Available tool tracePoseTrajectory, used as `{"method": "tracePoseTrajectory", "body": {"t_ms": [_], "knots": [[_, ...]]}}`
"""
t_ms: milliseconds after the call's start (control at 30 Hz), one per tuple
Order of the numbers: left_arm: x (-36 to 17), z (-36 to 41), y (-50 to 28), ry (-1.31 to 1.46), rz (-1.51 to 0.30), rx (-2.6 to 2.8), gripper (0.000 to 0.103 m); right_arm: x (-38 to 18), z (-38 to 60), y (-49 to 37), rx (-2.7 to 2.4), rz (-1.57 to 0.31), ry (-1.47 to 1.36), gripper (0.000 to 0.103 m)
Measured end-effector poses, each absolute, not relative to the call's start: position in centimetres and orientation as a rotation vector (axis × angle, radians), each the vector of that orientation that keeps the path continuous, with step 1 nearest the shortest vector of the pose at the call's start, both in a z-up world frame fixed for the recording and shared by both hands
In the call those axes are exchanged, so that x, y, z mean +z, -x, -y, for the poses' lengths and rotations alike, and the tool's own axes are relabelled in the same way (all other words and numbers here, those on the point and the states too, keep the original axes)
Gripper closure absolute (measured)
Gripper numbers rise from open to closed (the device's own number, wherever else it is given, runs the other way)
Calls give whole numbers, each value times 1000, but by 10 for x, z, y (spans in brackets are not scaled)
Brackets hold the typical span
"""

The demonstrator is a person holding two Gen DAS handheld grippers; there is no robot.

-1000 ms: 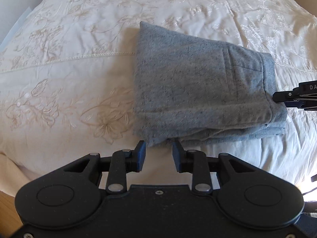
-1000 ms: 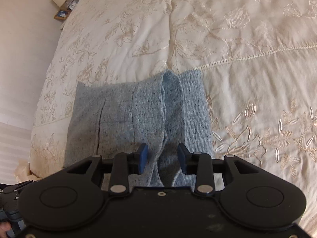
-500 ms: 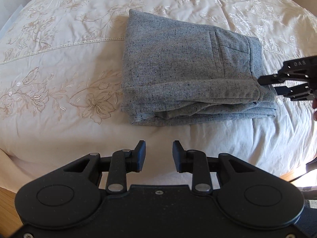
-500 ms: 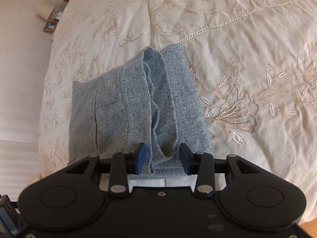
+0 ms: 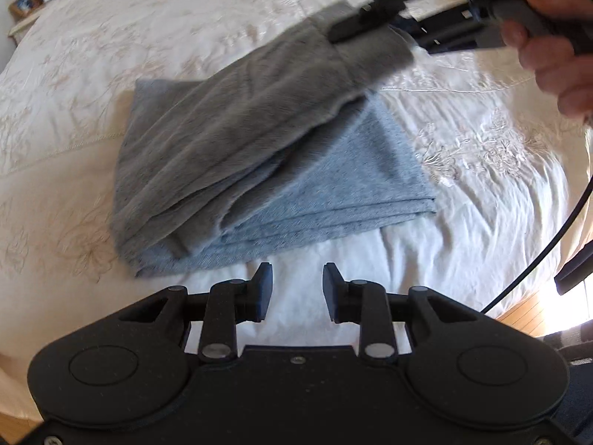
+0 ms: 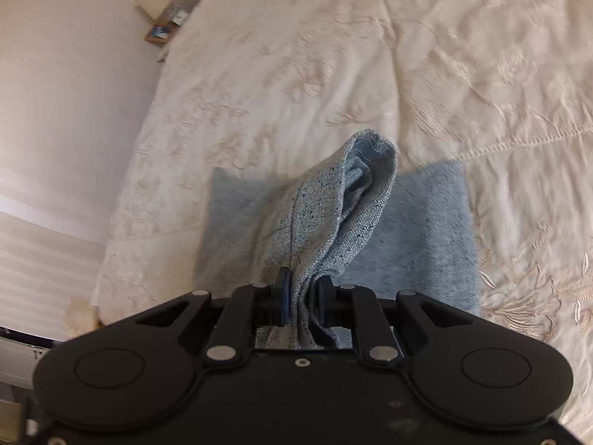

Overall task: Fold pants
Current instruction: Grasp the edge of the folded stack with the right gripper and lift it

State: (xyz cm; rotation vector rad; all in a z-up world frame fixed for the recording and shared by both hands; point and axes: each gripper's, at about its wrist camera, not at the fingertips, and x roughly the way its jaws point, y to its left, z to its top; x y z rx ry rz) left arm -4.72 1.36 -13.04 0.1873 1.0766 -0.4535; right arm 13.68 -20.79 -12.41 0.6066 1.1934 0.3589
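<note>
Right gripper (image 6: pixel 303 296), apart half second earlier, clamped pants (image 5: pixel 259 170) top layers, lifted toward 1 o'clock; fold reopened. Left gripper (image 5: pixel 296 283) apart, idle.

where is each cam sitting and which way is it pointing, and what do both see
Left wrist: sits on the left hand-held gripper, open and empty, low at the bed's near edge, looking across the pants; the right hand-held gripper and the person's hand show at upper right.
Right wrist: sits on the right hand-held gripper, looking down along the bedspread toward a bedside shelf; it is shut on a lifted layer of pants.
Shared: the grey pants, bedspread, bedside shelf.
</note>
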Motion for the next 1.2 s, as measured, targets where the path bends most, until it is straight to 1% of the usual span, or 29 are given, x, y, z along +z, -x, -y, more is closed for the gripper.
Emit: {"method": "tracePoseTrajectory", "body": {"t_ms": [167, 267, 367, 500, 533, 600, 633, 700, 833, 900, 1000, 1067, 1133, 1200], "knots": [[-141, 24, 31, -310, -940, -429, 63, -77, 191, -158, 455, -1131, -591, 90], [-151, 30, 16, -349, -903, -391, 63, -59, 187, -163, 513, -1100, -590, 92], [-163, 19, 5, -373, -918, -307, 60, -41, 182, -164, 561, -1066, -602, 95], [-184, -30, 0, -340, -995, -175, 60, -28, 190, -159, 569, -1032, -557, 97], [-188, -45, 0, -301, -1018, -162, 59, -29, 192, -158, 558, -1035, -545, 97], [-195, -80, -2, -157, -1106, -134, 61, -46, 203, -160, 518, -1067, -560, 97], [-197, -94, -2, -89, -1136, -111, 74, -55, 208, -158, 496, -1084, -556, 97], [-194, -122, 3, 46, -1175, -81, 77, -77, 217, -154, 438, -1129, -549, 97], [-169, -151, 21, 61, -1151, -50, 77, -117, 236, -138, 334, -1205, -541, 97], [-151, -163, 19, 127, -1103, -38, 77, -136, 244, -132, 290, -1246, -541, 97], [-132, -167, -9, 196, -1033, -25, 76, -151, 248, -125, 245, -1277, -537, 97], [-134, -162, -39, 216, -1024, -42, 70, -154, 246, -122, 236, -1270, -523, 97], [-145, -155, -62, 190, -1055, -63, 69, -153, 240, -121, 228, -1262, -491, 97], [-174, -148, -77, 157, -1206, -89, 69, -153, 234, -123, 216, -1252, -456, 97]]}}
